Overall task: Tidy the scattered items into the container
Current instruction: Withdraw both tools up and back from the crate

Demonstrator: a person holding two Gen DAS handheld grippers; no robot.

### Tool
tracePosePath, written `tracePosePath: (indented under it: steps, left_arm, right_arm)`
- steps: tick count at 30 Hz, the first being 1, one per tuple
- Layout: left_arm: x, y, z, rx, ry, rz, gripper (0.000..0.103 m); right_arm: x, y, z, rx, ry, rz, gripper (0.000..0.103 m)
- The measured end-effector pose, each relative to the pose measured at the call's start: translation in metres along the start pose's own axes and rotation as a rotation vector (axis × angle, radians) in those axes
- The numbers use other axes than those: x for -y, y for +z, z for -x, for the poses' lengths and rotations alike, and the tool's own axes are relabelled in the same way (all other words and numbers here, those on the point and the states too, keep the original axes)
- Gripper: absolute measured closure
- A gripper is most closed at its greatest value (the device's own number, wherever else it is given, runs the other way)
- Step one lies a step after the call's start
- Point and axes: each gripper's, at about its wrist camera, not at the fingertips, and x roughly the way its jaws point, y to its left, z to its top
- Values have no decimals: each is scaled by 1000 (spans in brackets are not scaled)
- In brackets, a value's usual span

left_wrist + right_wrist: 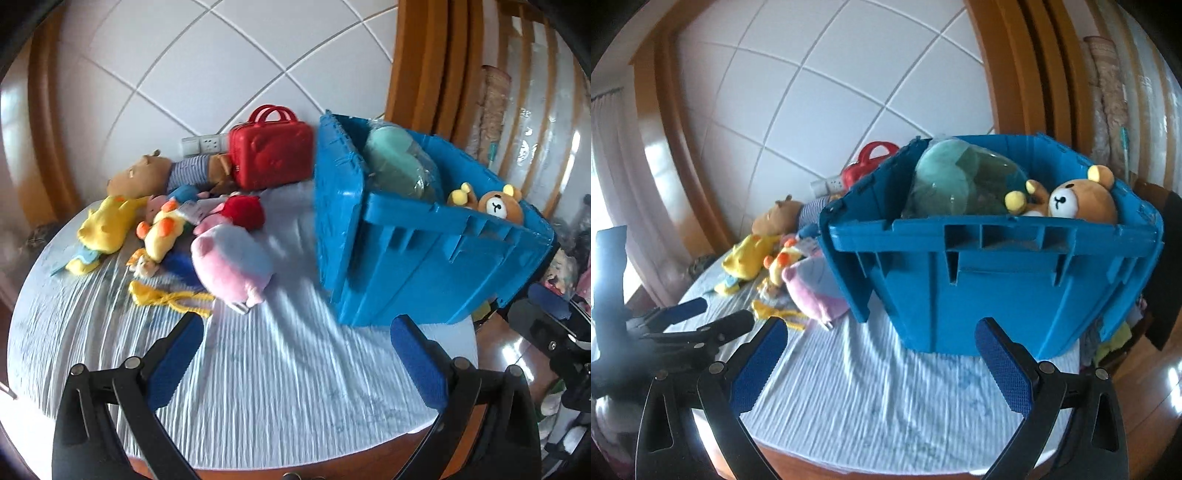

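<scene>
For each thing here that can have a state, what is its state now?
left gripper: open, empty
right gripper: open, empty
blue crate: lid open, partly filled
brown bear: inside the crate
green plush in plastic: inside the crate
red case: shut, upright
pink plush: lying on the table

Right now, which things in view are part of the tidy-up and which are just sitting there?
Part of the job:
- blue crate, already holding a brown bear and a bagged green plush
- pink plush, yellow duck, red plush, yellow cloth toy, striped doll, possibly the red case

Just there:
- wall socket
- table cover
</scene>
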Motion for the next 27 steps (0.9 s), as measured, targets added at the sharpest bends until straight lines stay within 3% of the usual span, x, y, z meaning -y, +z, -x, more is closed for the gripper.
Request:
tracePosePath:
  steps: [5, 10, 17, 27]
  left_arm:
    - [4, -10, 13, 36, 51, 8, 0]
    - [-2, -20, 19, 22, 95, 31, 0]
    - [-22, -29, 26, 20, 112, 45, 0]
    - [-101, -36, 29, 28, 128, 18, 0]
  right_arm:
    - [-4, -7, 4, 6, 5, 50, 0]
    - [-7, -12, 1, 7, 32, 59, 0]
    - [-25, -15, -5, -18, 59, 83, 0]
    - [-79, -33, -29, -23, 49, 43, 0]
